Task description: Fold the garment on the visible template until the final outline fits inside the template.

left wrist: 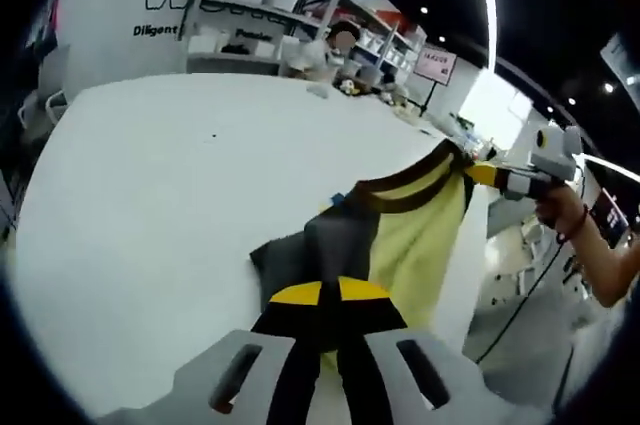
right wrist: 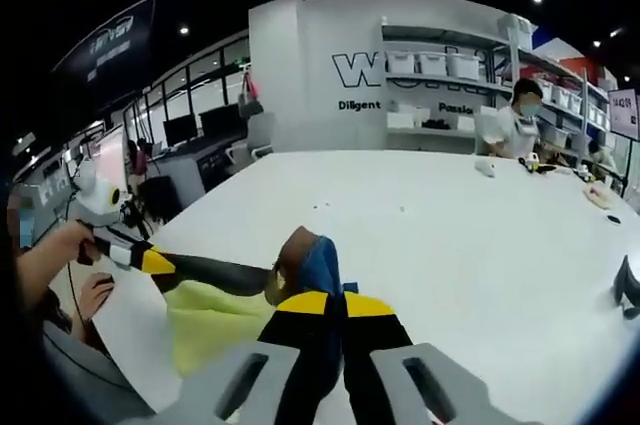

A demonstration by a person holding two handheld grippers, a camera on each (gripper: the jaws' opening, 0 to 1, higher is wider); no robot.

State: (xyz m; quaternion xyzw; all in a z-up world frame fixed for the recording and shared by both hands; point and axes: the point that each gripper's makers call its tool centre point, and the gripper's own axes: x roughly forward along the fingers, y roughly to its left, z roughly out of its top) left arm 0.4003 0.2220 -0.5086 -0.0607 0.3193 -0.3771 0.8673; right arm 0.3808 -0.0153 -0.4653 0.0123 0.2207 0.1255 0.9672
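Note:
A yellow garment with dark brown trim and a grey part hangs stretched above the white table. My left gripper, black jaws with yellow tips, is shut on its near edge. Across it, my right gripper pinches the far corner by the table's edge, with a hand behind it. In the right gripper view, my right gripper is shut on a bunched brown and blue fold. From the left, the left gripper meets the same cloth, and the yellow fabric sags below. No template outline can be made out.
Shelves of white bins and a lettered wall stand behind the table, where a person is at work. Small items lie along the far edge. A dark object sits at the right. The table edge drops off beside the garment.

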